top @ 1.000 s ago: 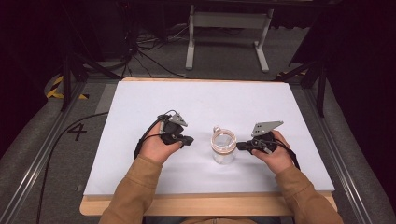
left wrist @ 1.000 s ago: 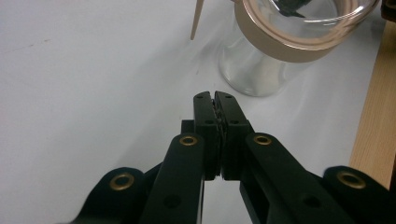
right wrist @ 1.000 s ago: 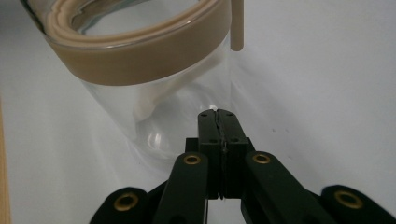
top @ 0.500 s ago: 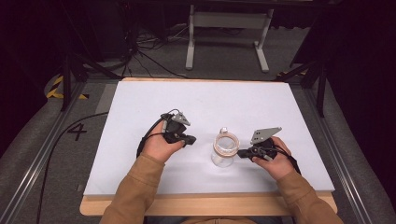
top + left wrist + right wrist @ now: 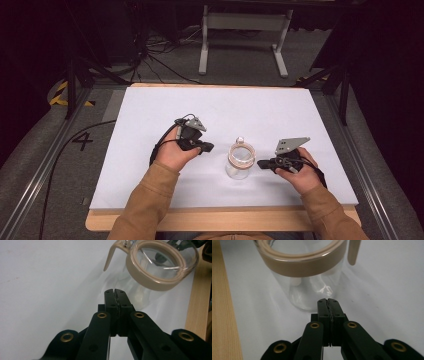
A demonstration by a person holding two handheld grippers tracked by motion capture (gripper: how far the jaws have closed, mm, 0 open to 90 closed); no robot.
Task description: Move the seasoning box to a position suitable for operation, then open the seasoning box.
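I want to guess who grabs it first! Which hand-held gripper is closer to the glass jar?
Right. The right hand-held gripper sits just beside the glass jar, jaws shut. The left hand-held gripper is farther off on its other side, also shut.

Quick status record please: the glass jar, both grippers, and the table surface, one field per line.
jar: clear glass jar with a tan rim band, upright, between the two grippers
jar strap: tan tab hanging from the rim
left gripper: jaws shut, nothing between them, tips short of the jar
right gripper: jaws shut, nothing held, tips close to the jar's base
surface: white table top, wooden edge nearest the person
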